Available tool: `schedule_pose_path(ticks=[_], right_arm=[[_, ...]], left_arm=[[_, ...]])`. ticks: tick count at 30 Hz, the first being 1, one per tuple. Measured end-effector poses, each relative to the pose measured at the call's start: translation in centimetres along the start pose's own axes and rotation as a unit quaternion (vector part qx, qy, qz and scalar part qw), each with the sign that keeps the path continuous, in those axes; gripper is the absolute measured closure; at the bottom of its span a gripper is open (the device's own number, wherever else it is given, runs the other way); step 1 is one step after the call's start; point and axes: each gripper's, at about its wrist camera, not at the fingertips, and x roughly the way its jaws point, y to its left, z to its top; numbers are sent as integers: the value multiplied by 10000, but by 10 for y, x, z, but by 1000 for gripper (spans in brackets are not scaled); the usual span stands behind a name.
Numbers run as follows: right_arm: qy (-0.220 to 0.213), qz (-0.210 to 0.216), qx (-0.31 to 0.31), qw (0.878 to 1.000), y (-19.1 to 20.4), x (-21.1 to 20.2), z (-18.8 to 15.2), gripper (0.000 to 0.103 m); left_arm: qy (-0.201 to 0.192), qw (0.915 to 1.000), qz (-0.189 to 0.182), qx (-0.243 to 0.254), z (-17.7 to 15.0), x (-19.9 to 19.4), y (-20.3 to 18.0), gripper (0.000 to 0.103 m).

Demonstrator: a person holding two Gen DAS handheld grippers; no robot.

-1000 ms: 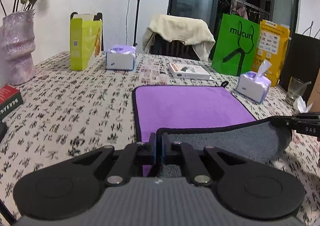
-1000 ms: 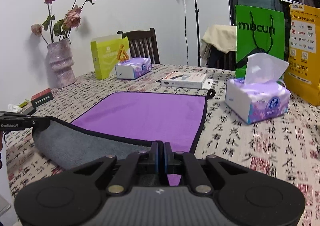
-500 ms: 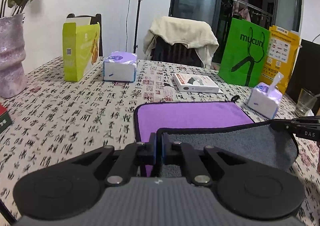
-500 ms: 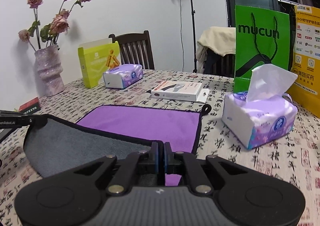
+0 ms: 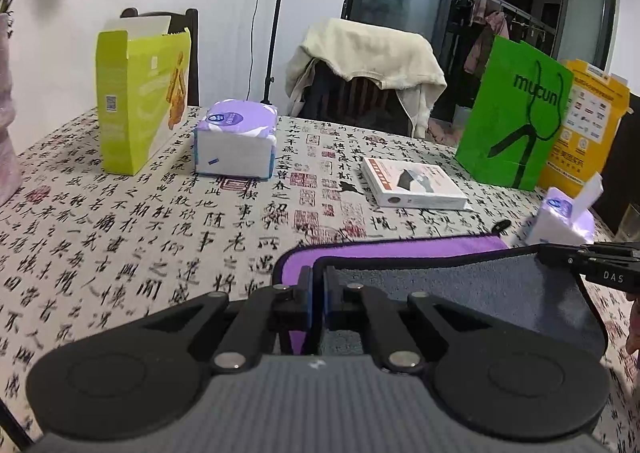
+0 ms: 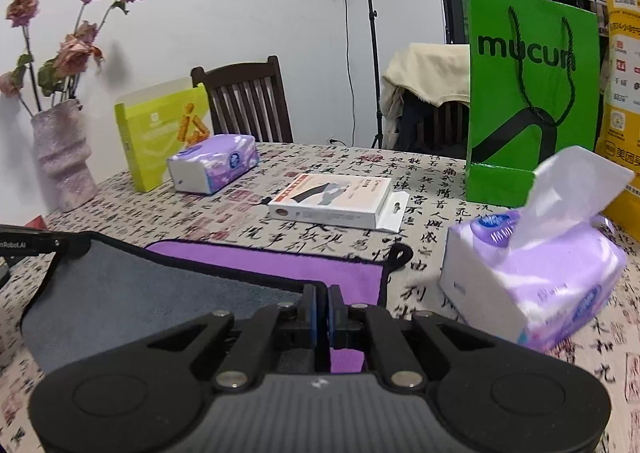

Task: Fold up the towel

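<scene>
A towel, purple on top and grey underneath with a black hem (image 5: 400, 249) (image 6: 280, 265), lies on the table with its near edge lifted and carried over toward the far edge. My left gripper (image 5: 317, 277) is shut on the towel's near left corner. My right gripper (image 6: 321, 297) is shut on the near right corner. The grey underside (image 5: 480, 293) (image 6: 140, 293) hangs stretched between them. Only a narrow purple strip shows beyond the lifted edge. The right gripper's tip shows in the left wrist view (image 5: 592, 261), the left gripper's tip in the right wrist view (image 6: 36, 243).
A calligraphy-print tablecloth (image 5: 160, 221) covers the table. Beyond the towel lie a white flat box (image 5: 412, 183), a tissue pack (image 6: 532, 269) close at the right, another pack (image 5: 236, 143), a yellow-green box (image 5: 140, 101), a green bag (image 6: 528, 101), a vase (image 6: 62, 157).
Both grippers have carried the lifted towel edge forward over the purple side. Much less purple shows now. The far objects and the tissue pack look closer.
</scene>
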Motion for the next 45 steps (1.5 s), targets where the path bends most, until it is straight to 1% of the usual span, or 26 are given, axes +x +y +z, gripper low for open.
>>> schedule_pose_path(ticks=[3, 8, 10, 13, 15, 16, 17, 18, 19, 20, 21, 22, 24, 25, 26, 27, 29, 32, 35, 38, 41, 45], right_arm=[[41, -39, -1, 10000, -5, 16, 8, 98], [137, -81, 47, 9999, -15, 44, 22, 98], [190, -126, 41, 9997, -17, 56, 26, 98], [276, -234, -49, 9993, -16, 71, 28, 98], [326, -297, -70, 9990, -16, 80, 28, 98], [337, -337, -89, 9988, -15, 83, 27, 95], [307, -433, -98, 9985, -15, 85, 27, 90], [255, -514, -116, 9983, -15, 86, 27, 81], [207, -580, -144, 9980, -15, 85, 26, 74], [152, -631, -134, 9978, -15, 83, 26, 58], [90, -677, -74, 9976, -16, 79, 27, 44], [39, -646, -16, 9979, -18, 75, 28, 42], [28, -607, 10, 9982, -18, 67, 31, 28], [17, -647, -8, 9979, -16, 64, 32, 24], [-21, -690, -25, 9976, -15, 59, 32, 16], [-66, -721, -34, 9974, -13, 54, 32, 9], [-135, -706, -47, 9974, -10, 44, 32, 5], [-158, -626, -53, 9979, -2, 29, 29, 2], [-210, -639, -62, 9977, 6, 11, 24, 0], [-242, -706, -212, 9970, 16, -5, 16, 0], [-285, -770, -206, 9964, 23, -23, 8, 0], [-447, -759, -224, 9959, 34, -55, -4, 0]], left_arm=[[118, 9999, -55, -107, 10, 16, 7, 98], [439, 9983, -61, -377, 22, 52, 20, 98], [500, 9977, -47, -463, 25, 62, 23, 98], [530, 9975, -4, -458, 30, 76, 24, 97], [558, 9973, 69, -473, 32, 83, 25, 95], [537, 9970, 200, -524, 32, 86, 26, 92], [531, 9967, 324, -527, 32, 88, 26, 91], [522, 9970, 344, -465, 31, 88, 25, 86], [493, 9976, 280, -392, 30, 85, 25, 73], [469, 9982, 223, -313, 29, 82, 23, 62], [468, 9984, 225, -231, 28, 79, 20, 37], [463, 9984, 270, -176, 27, 75, 18, 21], [387, 9987, 324, -121, 26, 68, 15, 16], [386, 9986, 355, -80, 26, 64, 14, 8], [379, 9985, 390, -67, 26, 61, 12, 3], [341, 9985, 423, -76, 25, 56, 11, 0], [331, 9982, 502, -63, 23, 49, 10, 0], [295, 9970, 721, 27, 18, 36, 6, 0], [234, 9967, 756, 163, 10, 18, 0, 0], [112, 9962, 826, 243, 1, -4, -6, 0], [-21, 9960, 847, 297, -8, -27, -11, 0], [-118, 9953, 899, 329, -25, -52, -18, 0]])
